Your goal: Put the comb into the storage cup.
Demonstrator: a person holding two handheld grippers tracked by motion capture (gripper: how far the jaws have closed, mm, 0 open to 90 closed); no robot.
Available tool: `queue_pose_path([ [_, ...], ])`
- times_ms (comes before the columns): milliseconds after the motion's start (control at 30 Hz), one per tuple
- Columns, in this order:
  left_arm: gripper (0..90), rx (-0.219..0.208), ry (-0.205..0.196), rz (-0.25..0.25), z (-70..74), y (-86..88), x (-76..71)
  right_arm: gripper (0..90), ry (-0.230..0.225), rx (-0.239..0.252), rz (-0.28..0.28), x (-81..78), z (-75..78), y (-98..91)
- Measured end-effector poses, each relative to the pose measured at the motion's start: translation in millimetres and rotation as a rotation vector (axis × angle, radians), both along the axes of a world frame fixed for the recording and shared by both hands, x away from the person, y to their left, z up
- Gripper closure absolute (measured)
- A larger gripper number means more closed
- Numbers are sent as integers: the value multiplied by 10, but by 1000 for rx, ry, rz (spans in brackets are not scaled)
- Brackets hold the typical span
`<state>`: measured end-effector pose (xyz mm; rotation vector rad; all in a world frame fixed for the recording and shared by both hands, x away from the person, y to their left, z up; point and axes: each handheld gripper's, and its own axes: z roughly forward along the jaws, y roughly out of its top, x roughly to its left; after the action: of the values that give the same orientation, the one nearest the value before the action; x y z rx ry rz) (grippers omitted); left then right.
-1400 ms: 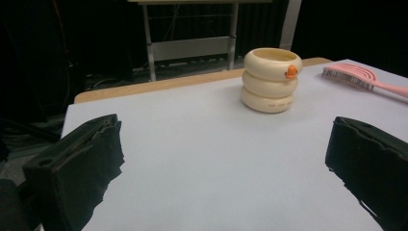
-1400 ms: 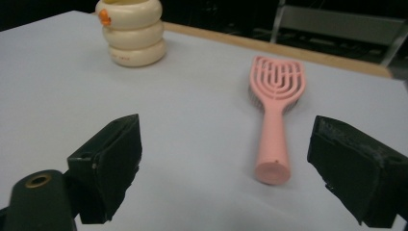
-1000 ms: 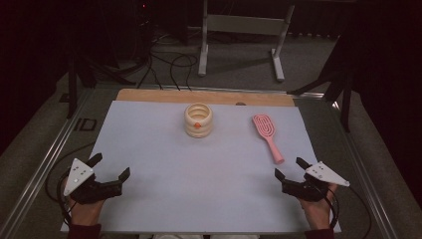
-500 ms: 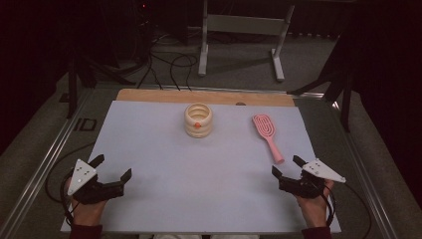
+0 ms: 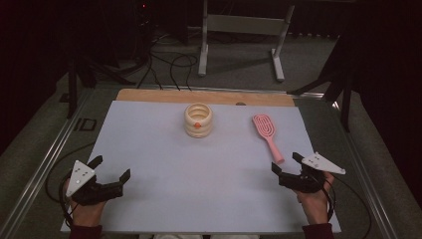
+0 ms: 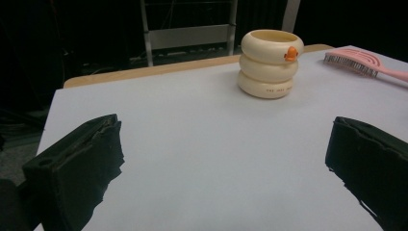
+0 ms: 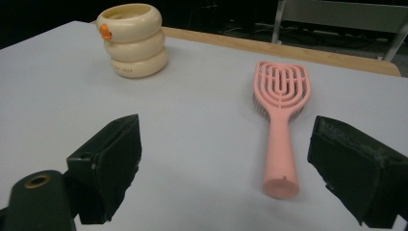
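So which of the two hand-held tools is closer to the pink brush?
The right tool: the pink brush has its handle end just ahead of it. The left tool sits across the table.

High view: fixed, above the near edge, facing forward and down over the whole white-topped desk [image 5: 209,169]. Gripper views: low, close to the surface, facing the far edge. All three share the cream ribbed ring-stacked cup [image 5: 198,119] and pink plastic hairbrush [image 5: 266,135].

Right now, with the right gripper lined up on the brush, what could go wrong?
1. The pink hairbrush lies flat on the white mat; the open right gripper may scrape the mat or skid the handle away.
2. Swinging the brush left could knock the cream ringed cup.
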<state>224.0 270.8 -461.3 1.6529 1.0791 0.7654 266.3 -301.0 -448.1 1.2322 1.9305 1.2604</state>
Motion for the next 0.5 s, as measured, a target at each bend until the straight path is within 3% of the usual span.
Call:
queue_pose_path([
  [133, 0, -4, -3, 11, -6, 22, -6, 111, -15, -29, 8, 77, 120, 65],
  [500, 0, -9, -5, 13, -5, 44, -6, 90, 17, -80, 37, 306, 302, 158],
])
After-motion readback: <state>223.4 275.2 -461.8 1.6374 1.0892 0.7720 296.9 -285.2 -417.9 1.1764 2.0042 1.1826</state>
